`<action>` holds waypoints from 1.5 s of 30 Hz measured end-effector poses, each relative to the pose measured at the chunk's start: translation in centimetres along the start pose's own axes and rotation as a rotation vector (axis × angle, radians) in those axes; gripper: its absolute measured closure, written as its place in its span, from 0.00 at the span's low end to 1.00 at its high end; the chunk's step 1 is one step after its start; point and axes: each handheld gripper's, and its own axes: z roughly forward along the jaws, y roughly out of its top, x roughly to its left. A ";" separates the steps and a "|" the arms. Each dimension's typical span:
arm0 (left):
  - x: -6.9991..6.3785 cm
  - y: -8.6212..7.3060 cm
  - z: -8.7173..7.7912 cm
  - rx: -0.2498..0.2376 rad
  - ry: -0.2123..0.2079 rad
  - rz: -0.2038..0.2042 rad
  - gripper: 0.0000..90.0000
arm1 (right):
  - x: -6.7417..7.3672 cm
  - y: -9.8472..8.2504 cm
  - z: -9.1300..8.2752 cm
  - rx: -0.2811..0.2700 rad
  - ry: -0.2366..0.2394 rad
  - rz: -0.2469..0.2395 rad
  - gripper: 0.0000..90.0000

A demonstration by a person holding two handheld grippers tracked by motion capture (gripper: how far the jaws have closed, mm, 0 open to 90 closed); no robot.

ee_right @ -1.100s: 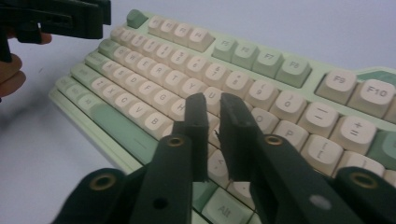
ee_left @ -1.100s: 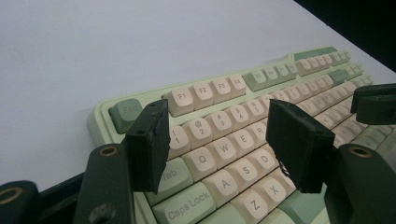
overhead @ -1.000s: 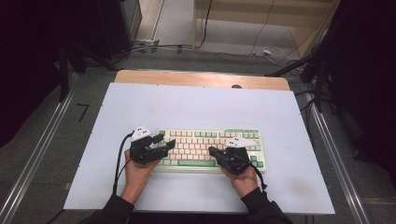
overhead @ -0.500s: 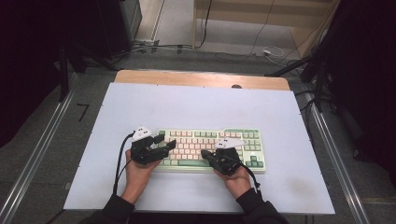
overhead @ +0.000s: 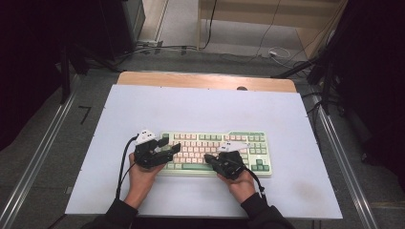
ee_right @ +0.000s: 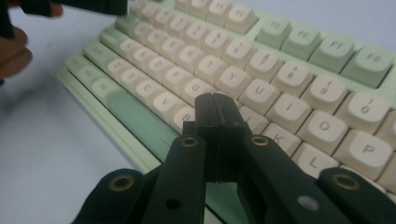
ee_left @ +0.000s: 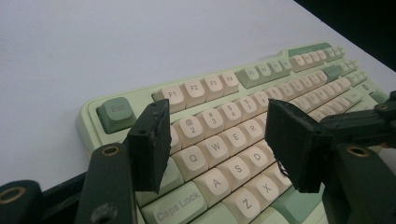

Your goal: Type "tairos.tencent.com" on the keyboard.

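Note:
A mint-green keyboard with cream keys lies on the white table near the front edge. My left gripper hovers over its left end. In the left gripper view that gripper is open, and the Q, W, A and S keys of the keyboard show between the jaws with nothing held. My right gripper is over the lower middle rows. In the right gripper view its jaws are pressed together, tips just over the keys of the keyboard near H and B. I cannot tell whether they touch a key.
The white table top has free room behind and beside the keyboard. A wooden strip runs along the far edge, and metal rails flank the table. The left hand shows at the top left of the right gripper view.
My right gripper has shifted slightly to the left along the keyboard. The left gripper has stayed where it was, still open.

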 end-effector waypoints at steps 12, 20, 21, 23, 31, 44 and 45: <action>-0.1 0.0 0.0 -0.001 0.003 0.001 0.46 | -2.3 0.6 -2.3 -0.083 -0.023 0.087 0.33; -0.1 0.0 0.0 0.002 0.003 0.004 0.46 | -3.0 0.5 -3.0 -0.101 -0.051 0.112 0.27; -0.1 0.0 0.0 -0.001 0.002 0.003 0.46 | -3.1 0.5 -3.1 -0.106 -0.051 0.114 0.27; -0.2 0.0 0.0 -0.004 0.000 0.001 0.46 | -3.3 0.4 -3.2 -0.107 -0.052 0.119 0.27; -1.1 -0.2 0.3 0.027 -0.099 0.050 0.83 | -3.5 0.4 -3.4 -0.108 -0.056 0.127 0.27; -3.8 -0.7 1.8 0.139 -0.139 0.192 1.00 | -3.2 0.4 -3.1 -0.084 -0.051 0.116 0.27; -3.9 -0.8 1.8 0.148 -0.135 0.197 1.00 | -3.1 0.4 -3.1 -0.086 -0.050 0.117 0.27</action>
